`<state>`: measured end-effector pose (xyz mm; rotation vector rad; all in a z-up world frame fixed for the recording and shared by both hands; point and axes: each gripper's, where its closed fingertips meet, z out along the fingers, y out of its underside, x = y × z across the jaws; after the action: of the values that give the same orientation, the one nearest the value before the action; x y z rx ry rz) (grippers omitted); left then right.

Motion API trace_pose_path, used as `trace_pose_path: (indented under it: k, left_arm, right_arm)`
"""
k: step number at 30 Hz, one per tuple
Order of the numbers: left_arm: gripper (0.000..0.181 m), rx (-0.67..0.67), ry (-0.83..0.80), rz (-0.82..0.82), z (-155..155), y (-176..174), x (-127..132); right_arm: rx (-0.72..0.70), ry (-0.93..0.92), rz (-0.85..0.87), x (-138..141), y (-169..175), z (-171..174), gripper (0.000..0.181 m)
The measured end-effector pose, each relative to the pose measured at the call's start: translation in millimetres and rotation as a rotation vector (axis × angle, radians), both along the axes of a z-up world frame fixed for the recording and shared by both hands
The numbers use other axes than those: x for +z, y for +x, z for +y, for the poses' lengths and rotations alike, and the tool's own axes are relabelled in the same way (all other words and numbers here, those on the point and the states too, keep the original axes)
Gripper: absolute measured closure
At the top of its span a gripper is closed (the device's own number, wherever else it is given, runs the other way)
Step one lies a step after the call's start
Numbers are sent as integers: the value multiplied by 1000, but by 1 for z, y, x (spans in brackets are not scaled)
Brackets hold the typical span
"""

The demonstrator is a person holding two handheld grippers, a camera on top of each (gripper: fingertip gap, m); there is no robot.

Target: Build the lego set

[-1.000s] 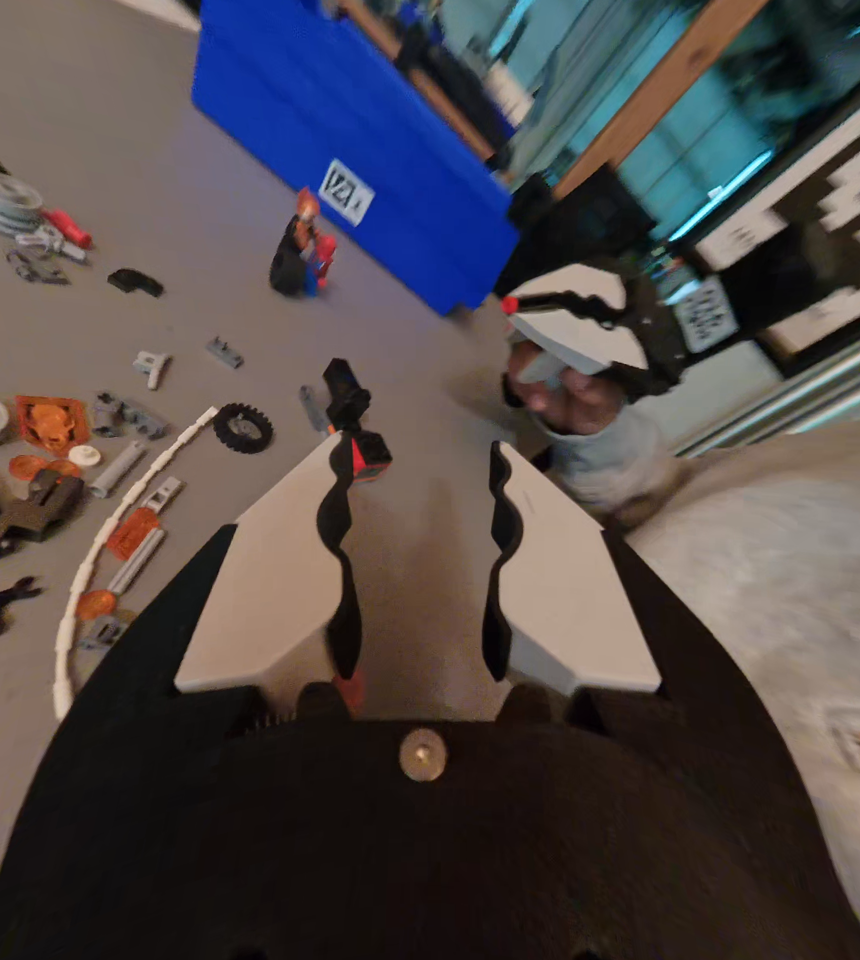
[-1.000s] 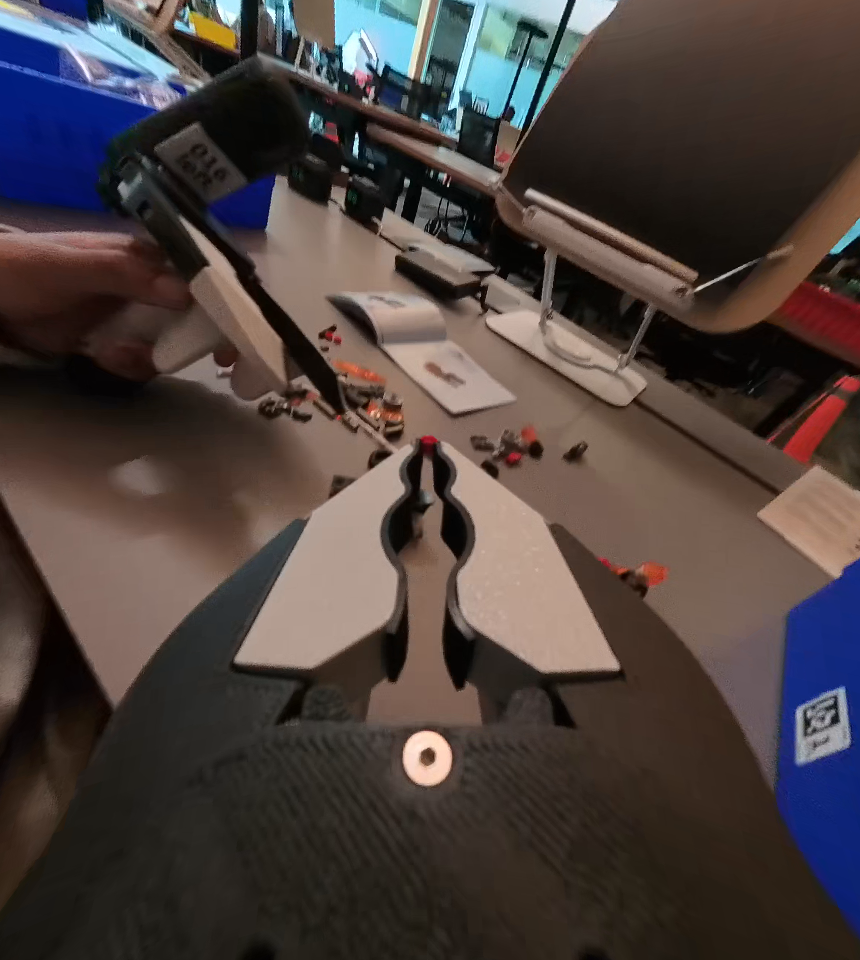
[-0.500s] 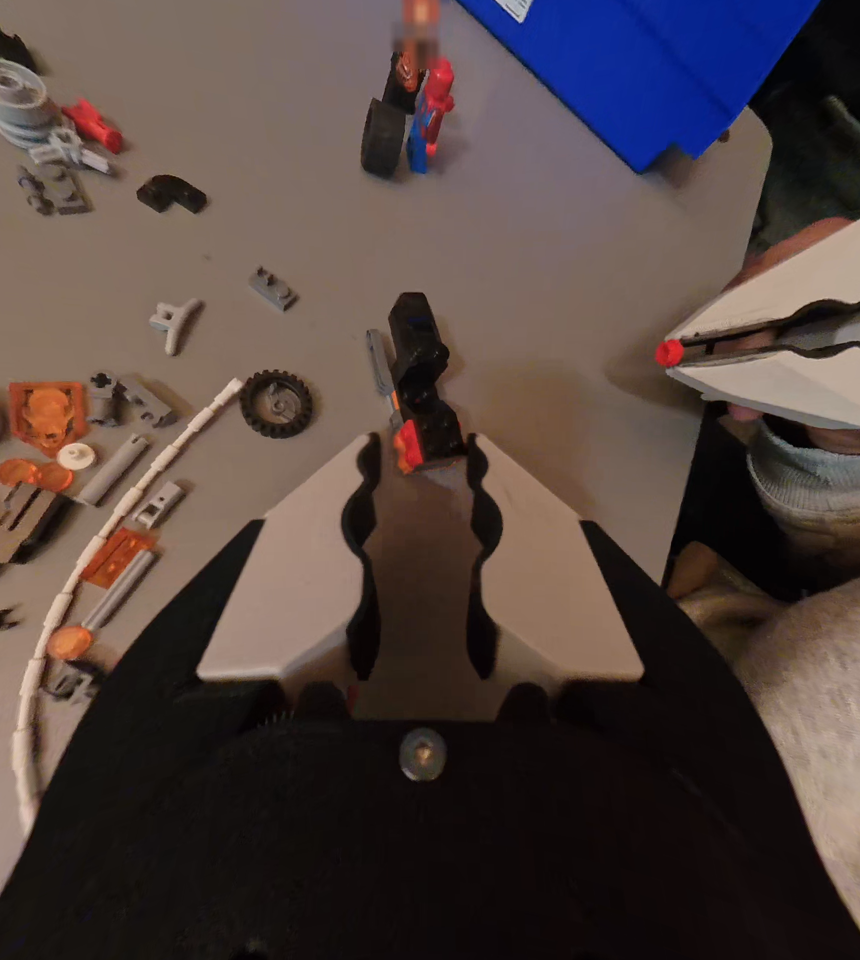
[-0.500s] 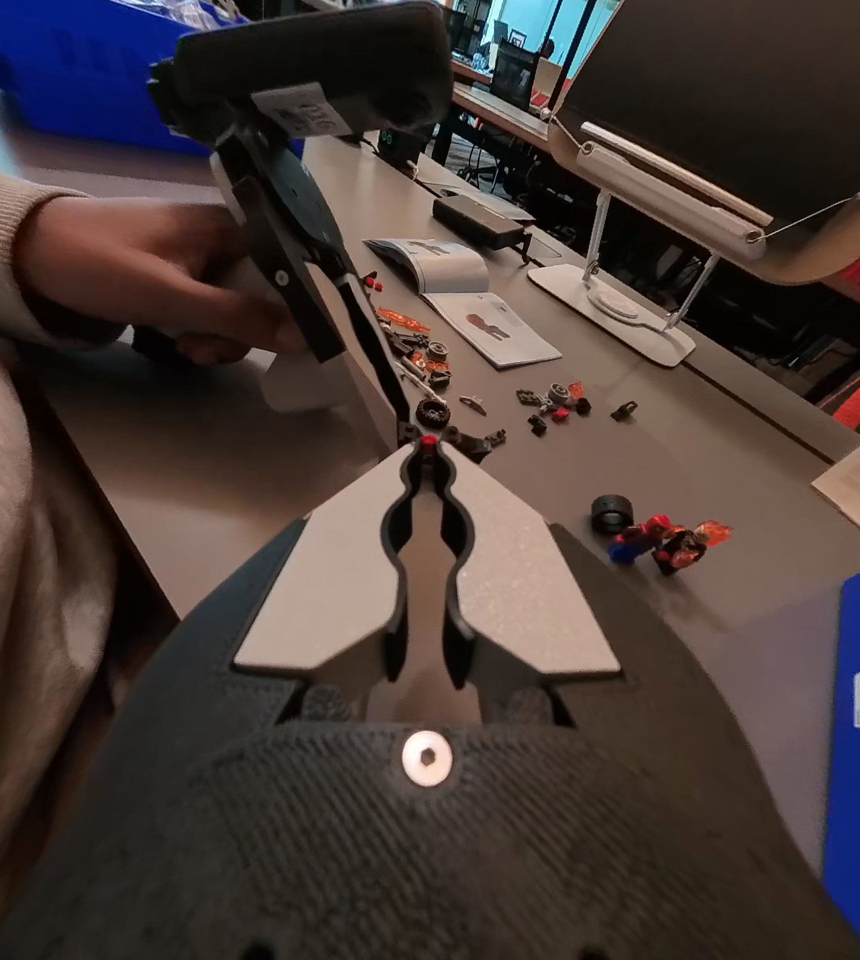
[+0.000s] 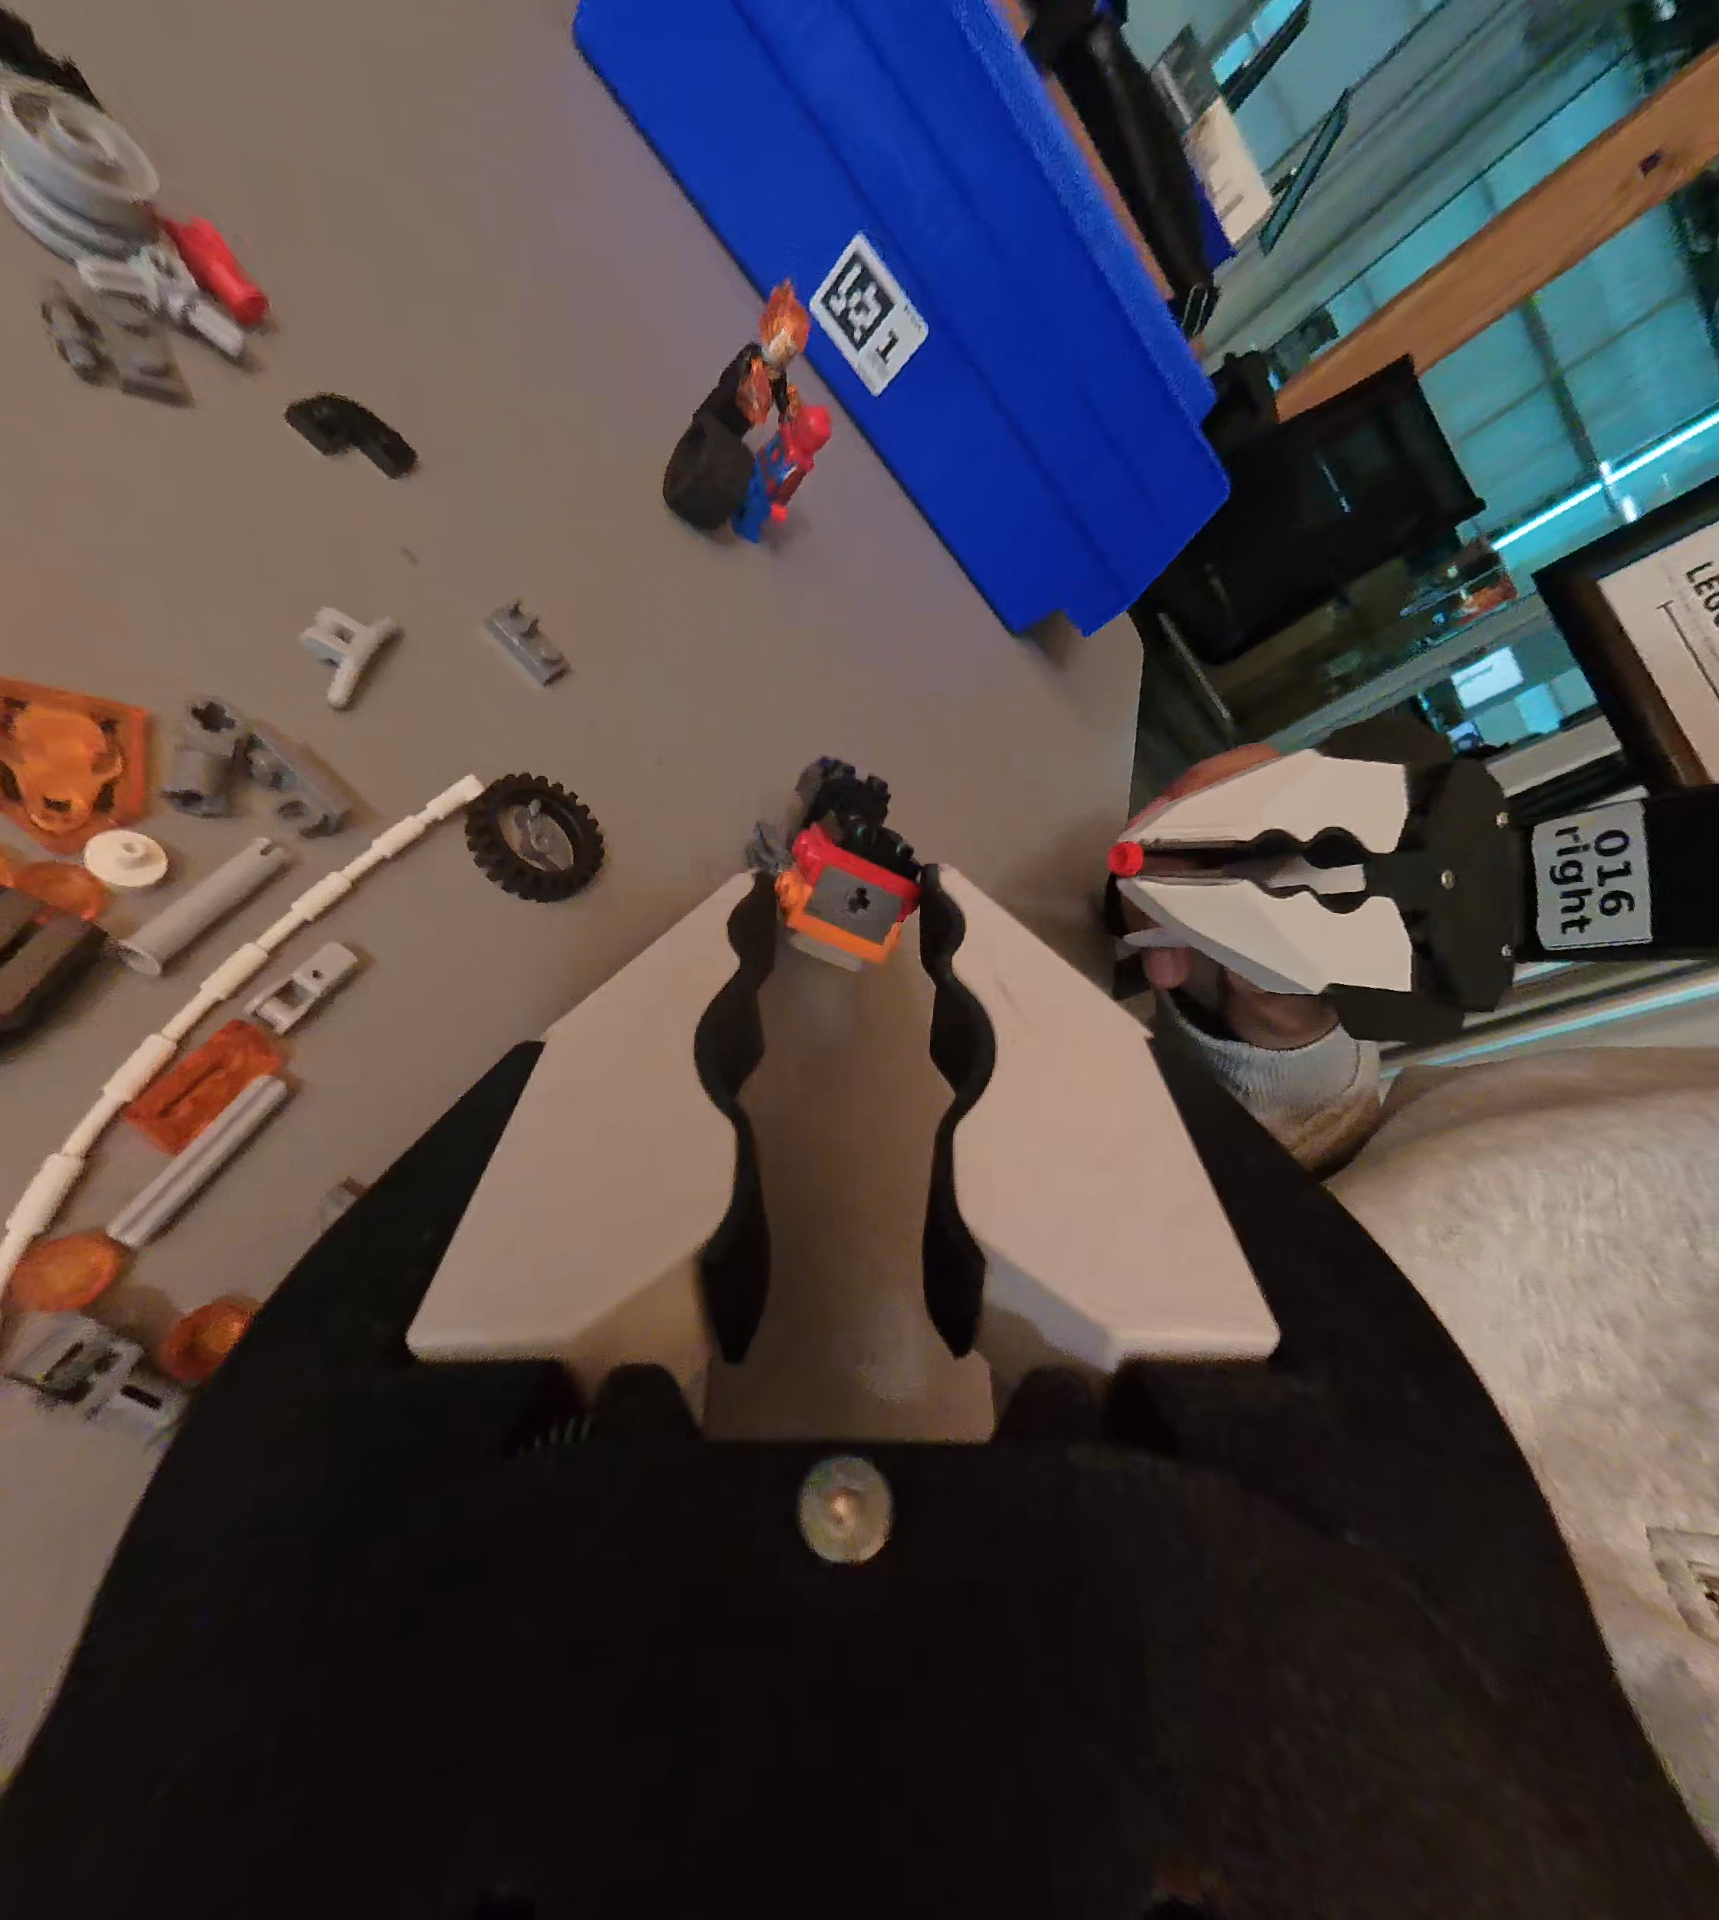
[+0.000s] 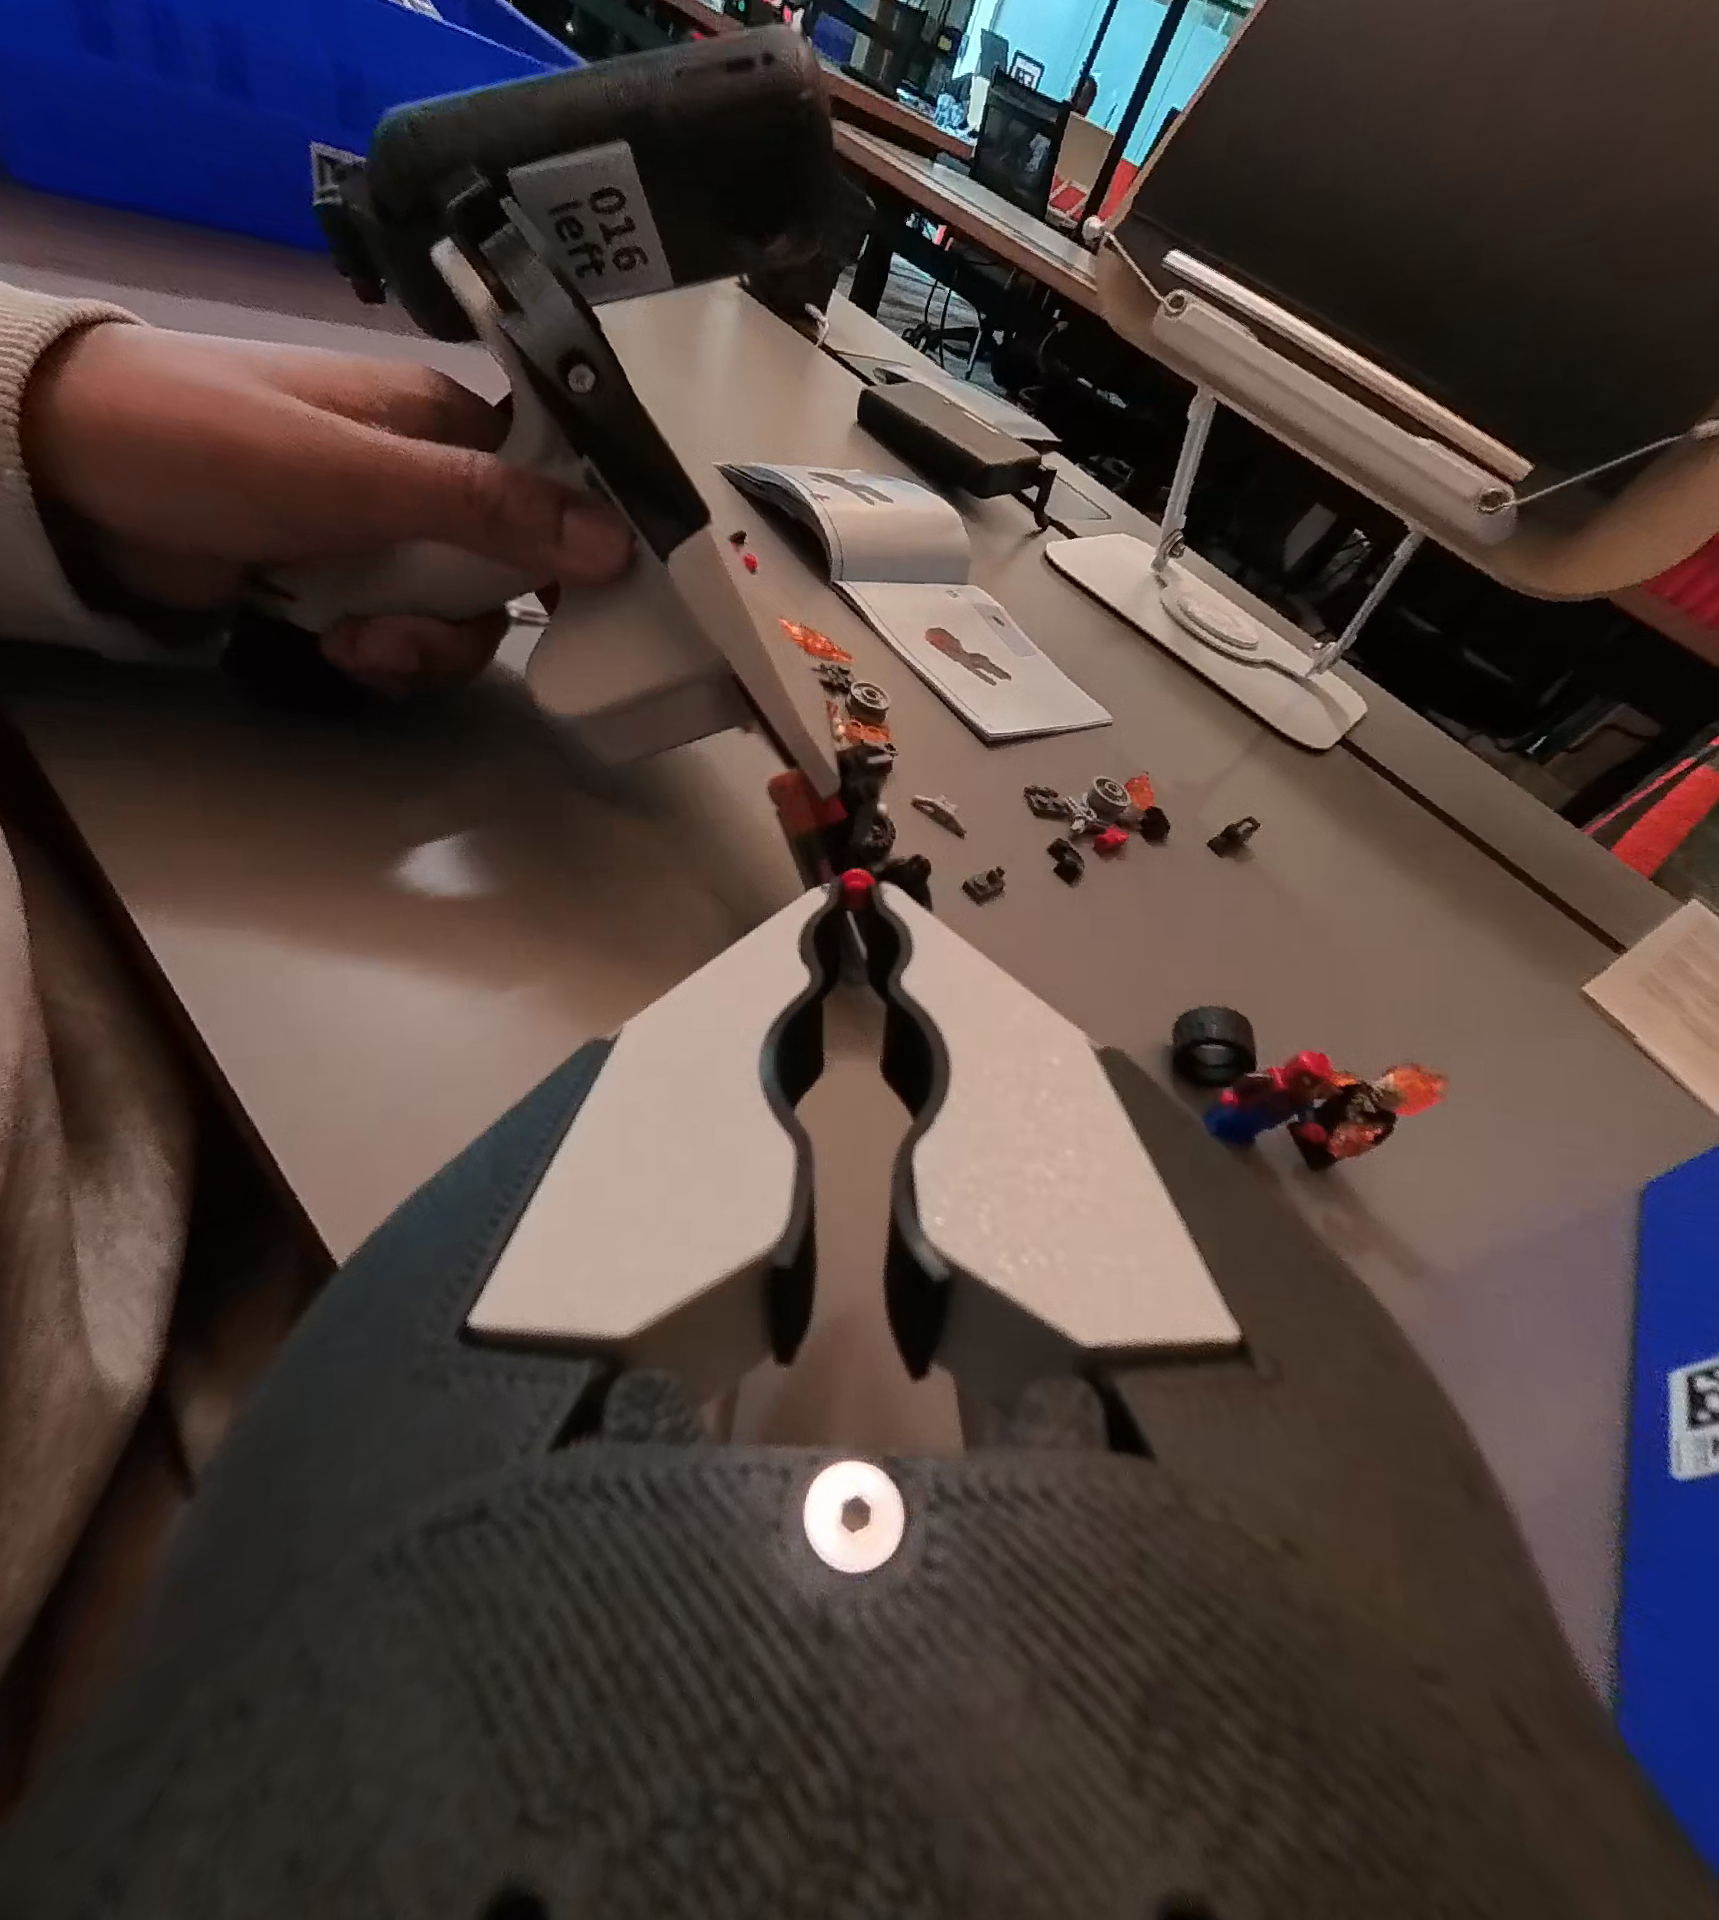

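My left gripper (image 5: 847, 896) is shut on a small lego assembly (image 5: 842, 881) of black, red, orange and grey pieces, held just above the grey table (image 5: 481, 499). The assembly also shows in the right wrist view (image 6: 839, 805), under the left gripper's fingers (image 6: 772, 686). My right gripper (image 6: 855, 896) is shut on a small red round piece (image 6: 856, 885) at its tips. In the left wrist view the right gripper (image 5: 1135, 860) sits just right of the assembly, the red piece (image 5: 1125, 857) pointing toward it, a small gap between.
Loose lego parts lie left: a black tyre (image 5: 535, 836), a white segmented hose (image 5: 96, 1112), orange pieces (image 5: 55, 758), grey wheels (image 5: 70, 177). Two minifigures (image 5: 761, 426) stand by a blue bin (image 5: 938, 291). An open booklet (image 6: 928, 603) and a lamp base (image 6: 1219, 634) lie farther off. About 7 centimetres separates my left fingertips from my right.
My left gripper closed on the assembly and lifted and turned it so its red and orange end faces me. The right gripper with the red piece moved closer to it.
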<state>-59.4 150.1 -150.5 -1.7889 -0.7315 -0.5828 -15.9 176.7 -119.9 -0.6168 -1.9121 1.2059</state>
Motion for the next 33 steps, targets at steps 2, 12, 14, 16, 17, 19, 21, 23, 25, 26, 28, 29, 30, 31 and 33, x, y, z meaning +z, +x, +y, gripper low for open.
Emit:
trace_pose_path:
  k: [2, 12, 14, 16, 17, 19, 21, 23, 25, 26, 28, 29, 30, 31, 33]
  left_arm:
    - [155, 12, 36, 12, -3, -3, 7]
    - [155, 102, 183, -31, -46, -26, 27]
    - [155, 138, 217, -65, -57, -34, 29]
    - [156, 164, 252, -100, -67, -40, 30]
    - [156, 176, 269, -117, -71, -43, 30]
    - [156, 192, 305, -149, -78, -46, 31]
    - [156, 197, 340, -177, -82, -49, 32]
    - [155, 197, 375, -200, -84, -50, 35]
    - [156, 194, 401, -213, -86, -51, 37]
    - [156, 190, 410, -217, -87, -51, 38]
    - [156, 184, 422, -223, -88, -51, 39]
    - [156, 186, 430, -224, -89, -51, 40]
    - [156, 187, 438, -225, -90, -51, 41]
    - [156, 188, 445, -230, -90, -51, 41]
    - [156, 188, 458, -243, -91, -52, 41]
  right_arm:
    - [13, -13, -5, 1, -2, -5, 179]
    - [116, -69, -46, 4, -24, -51, 179]
    - [135, -77, -53, 6, -29, -60, 179]
    - [153, -87, -58, 8, -33, -69, 179]
    - [162, -91, -61, 9, -36, -74, 179]
    - [178, -100, -68, 10, -40, -82, 179]
    - [190, -107, -76, 10, -45, -91, 179]
    - [199, -112, -82, 11, -48, -98, 179]
    - [205, -116, -89, 12, -52, -104, 180]
    - [208, -119, -91, 13, -53, -107, 179]
    - [210, -121, -96, 14, -56, -111, 179]
    - [208, -120, -96, 14, -58, -113, 179]
    - [206, -121, -97, 15, -60, -114, 179]
    - [204, -124, -100, 15, -61, -115, 179]
    - [206, -137, -109, 15, -63, -118, 179]
